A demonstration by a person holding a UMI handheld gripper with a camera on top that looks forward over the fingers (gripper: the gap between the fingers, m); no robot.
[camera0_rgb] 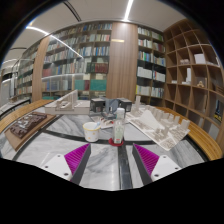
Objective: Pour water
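I am holding the gripper (112,158) low over the white table (110,172), with its fingers standing wide apart and nothing between them; the magenta pads (77,156) are facing each other across bare tabletop. I am taking the clear bottle (119,127) as my landmark: it is standing upright, well ahead of the fingers and roughly centred on the gap. Just to its left a white cup (92,131) is sitting on the table, near the bottle but apart from it. Behind the bottle a bookshelf (85,55) is filling the far wall.

I am judging this as the approach. To do it well, I am planning to keep the bottle centred between the fingers, come in level, and grip its body rather than its neck, so that it tips cleanly toward the cup.
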